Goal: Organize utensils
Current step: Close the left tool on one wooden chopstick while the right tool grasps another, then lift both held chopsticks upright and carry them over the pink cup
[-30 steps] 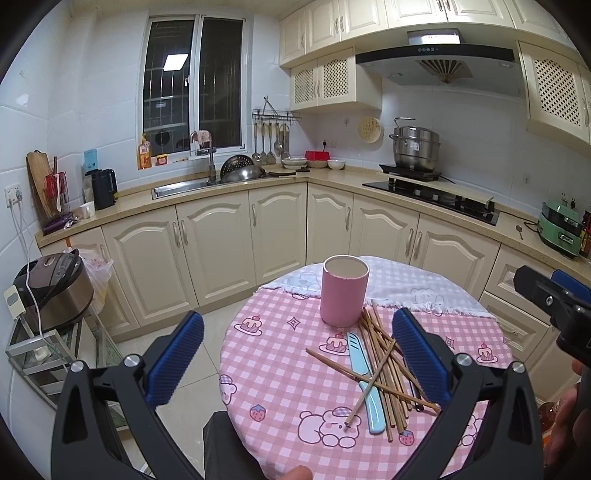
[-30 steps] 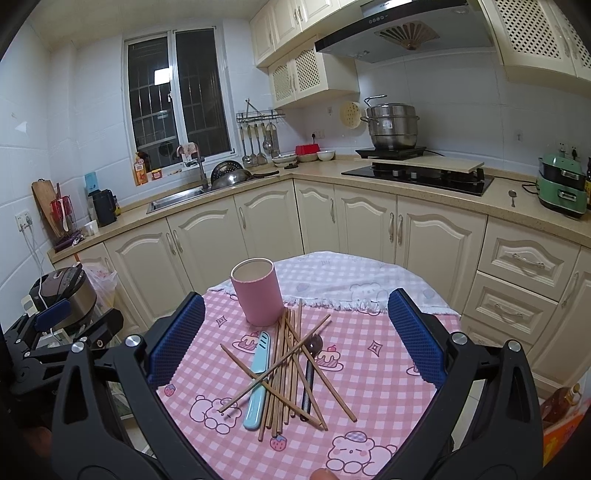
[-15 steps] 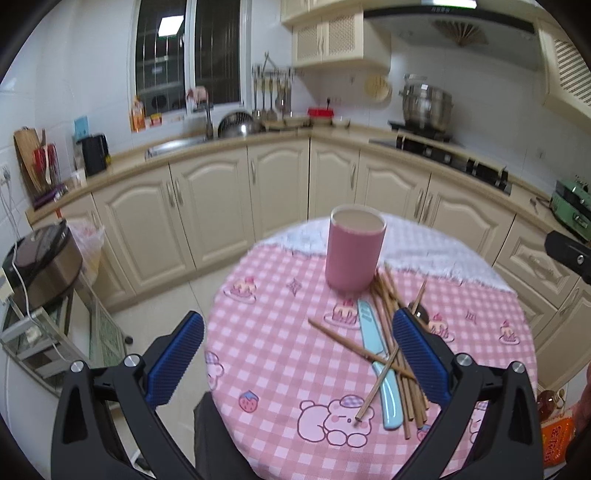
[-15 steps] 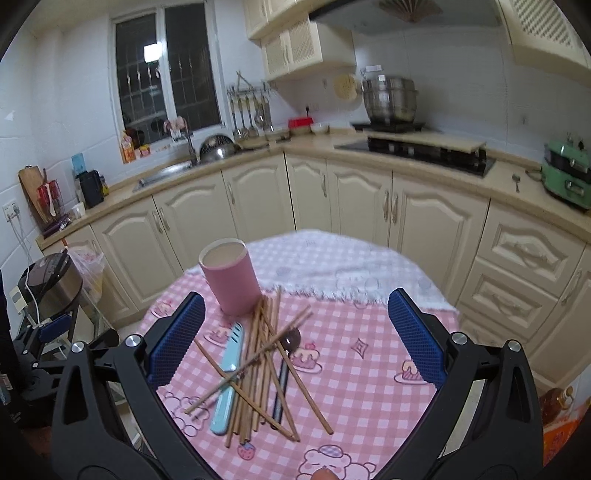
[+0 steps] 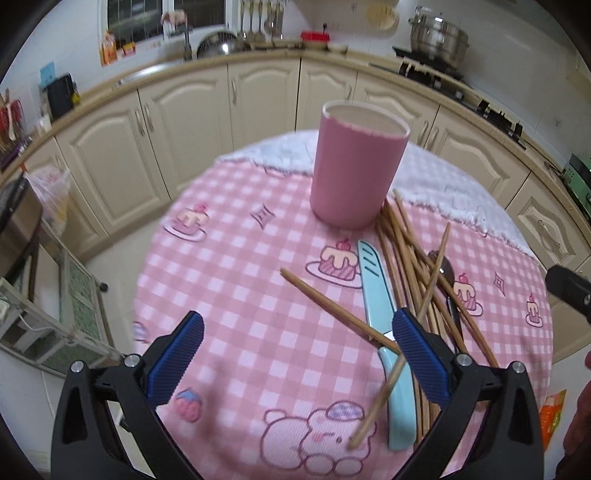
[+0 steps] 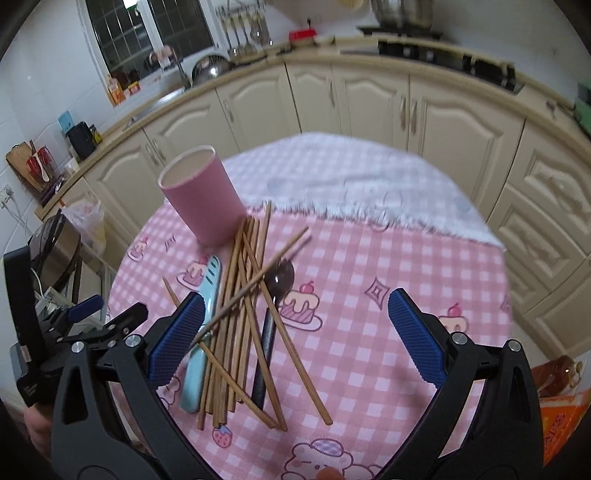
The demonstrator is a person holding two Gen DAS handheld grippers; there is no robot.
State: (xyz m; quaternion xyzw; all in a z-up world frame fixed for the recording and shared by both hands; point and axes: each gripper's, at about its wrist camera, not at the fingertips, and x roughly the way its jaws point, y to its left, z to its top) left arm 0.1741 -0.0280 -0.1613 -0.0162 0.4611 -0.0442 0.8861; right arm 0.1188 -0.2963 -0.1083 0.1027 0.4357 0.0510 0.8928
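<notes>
Both wide apart and holding nothing: left gripper near the table's left half, right gripper above the pile. Chopsticks crisscrossed beside a blue knife and dark spoon, just near-right of the empty pink cup. Likely to snag neighbouring sticks, roll them off the table, or knock the light cup over.

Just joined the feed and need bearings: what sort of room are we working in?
A home kitchen, most likely. A sink is set in the counter under a window, a steel pot sits on the hob, and cream cabinets run along the walls behind the round table.
</notes>
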